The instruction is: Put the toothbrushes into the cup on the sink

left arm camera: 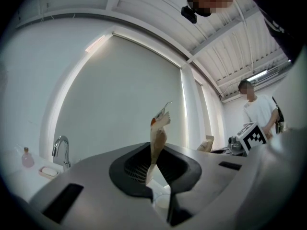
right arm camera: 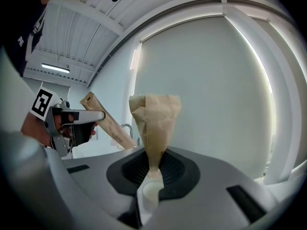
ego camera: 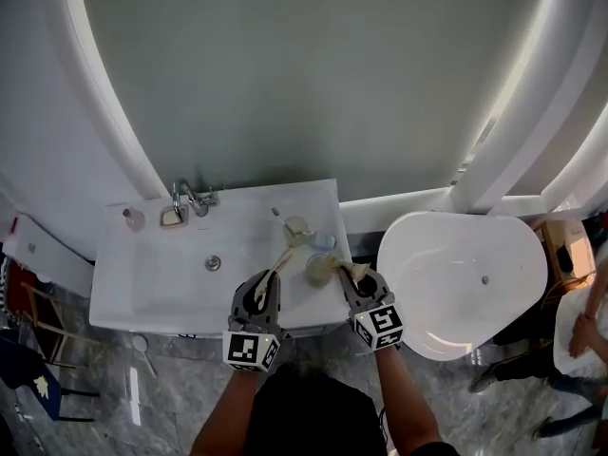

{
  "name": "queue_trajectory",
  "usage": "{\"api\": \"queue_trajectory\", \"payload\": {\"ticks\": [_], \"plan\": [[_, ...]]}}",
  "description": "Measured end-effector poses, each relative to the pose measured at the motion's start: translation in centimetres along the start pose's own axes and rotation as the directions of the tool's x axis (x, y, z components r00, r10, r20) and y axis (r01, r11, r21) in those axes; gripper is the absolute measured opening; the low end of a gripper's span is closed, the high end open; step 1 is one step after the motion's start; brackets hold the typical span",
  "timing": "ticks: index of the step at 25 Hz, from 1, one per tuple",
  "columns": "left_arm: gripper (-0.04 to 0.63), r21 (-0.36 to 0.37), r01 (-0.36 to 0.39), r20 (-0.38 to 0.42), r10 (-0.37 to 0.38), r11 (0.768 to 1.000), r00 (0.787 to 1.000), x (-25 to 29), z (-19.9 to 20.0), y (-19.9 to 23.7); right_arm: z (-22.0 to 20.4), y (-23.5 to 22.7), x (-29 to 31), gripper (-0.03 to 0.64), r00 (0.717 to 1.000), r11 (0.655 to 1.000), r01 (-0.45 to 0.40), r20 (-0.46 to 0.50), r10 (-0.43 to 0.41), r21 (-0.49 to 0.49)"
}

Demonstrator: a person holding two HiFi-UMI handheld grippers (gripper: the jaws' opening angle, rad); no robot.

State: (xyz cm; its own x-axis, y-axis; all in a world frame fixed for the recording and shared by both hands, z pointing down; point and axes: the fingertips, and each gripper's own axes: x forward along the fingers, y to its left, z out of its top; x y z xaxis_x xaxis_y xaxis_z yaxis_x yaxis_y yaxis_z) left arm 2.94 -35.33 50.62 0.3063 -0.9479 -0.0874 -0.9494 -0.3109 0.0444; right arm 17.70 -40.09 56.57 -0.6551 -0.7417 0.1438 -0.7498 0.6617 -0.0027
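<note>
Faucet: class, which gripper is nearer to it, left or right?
Left. The left gripper is at the sink's front, down-right of the faucet in the head view. The right gripper is farther right, past the cup, at the sink's right end.

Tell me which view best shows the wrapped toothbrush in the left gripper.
Right gripper view: the paper-wrapped toothbrush shows side-on, slanting from the left gripper. Left gripper view sees it foreshortened between shut jaws; head view shows it small, above the sink.
</note>
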Motion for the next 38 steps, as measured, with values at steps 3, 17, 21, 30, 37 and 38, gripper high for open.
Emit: {"api": "queue_trajectory", "payload": {"ticks": [3, 17, 21, 30, 37, 38], "plan": [[0.046, -0.005, -0.011, 0.004, 0.011, 1.000, 1.000, -0.5, -1.4, 1.0, -2.5, 0.0, 1.3, 0.055, 1.000, 1.000, -0.004, -0.020, 0.004, 0.000], [0.046, -0.010, -0.011, 0.009, 0.012, 1.000, 1.000, 0.3, -3.6, 2.5, -8.4, -1.1, 4.5, 0.057, 0.996, 0.999, 0.007, -0.093, -0.002, 0.049], [0.046, -0.018, -0.003, 0.006, 0.003, 1.000, 1.000, 0.9, -4.0, 2.1, -8.3, -1.0, 4.5, 0.195, 0.997, 0.997, -0.027, -0.073, 0.032, 0.075], [0.046, -0.036, 0.067, -0.040, -0.069, 0.997, 0.997, 3.4, -5.6, -0.7, -3.6, -2.2, 1.8, 0.233, 0.990, 0.994, -0.042, 0.135, 0.029, 0.101], [0.046, -0.042, 0.125, -0.130, -0.129, 0.991, 0.983, 5.1, -9.4, -3.2, -1.3, -3.7, 0.3, 0.235, 0.980, 0.995, -0.020, 0.200, -0.001, 0.101], [0.046, -0.043, 0.129, -0.142, -0.134, 0.991, 0.981, 5.2, -9.8, -3.4, -1.2, -3.9, 0.1, 0.235, 0.979, 0.995, -0.014, 0.203, -0.008, 0.103]]}}
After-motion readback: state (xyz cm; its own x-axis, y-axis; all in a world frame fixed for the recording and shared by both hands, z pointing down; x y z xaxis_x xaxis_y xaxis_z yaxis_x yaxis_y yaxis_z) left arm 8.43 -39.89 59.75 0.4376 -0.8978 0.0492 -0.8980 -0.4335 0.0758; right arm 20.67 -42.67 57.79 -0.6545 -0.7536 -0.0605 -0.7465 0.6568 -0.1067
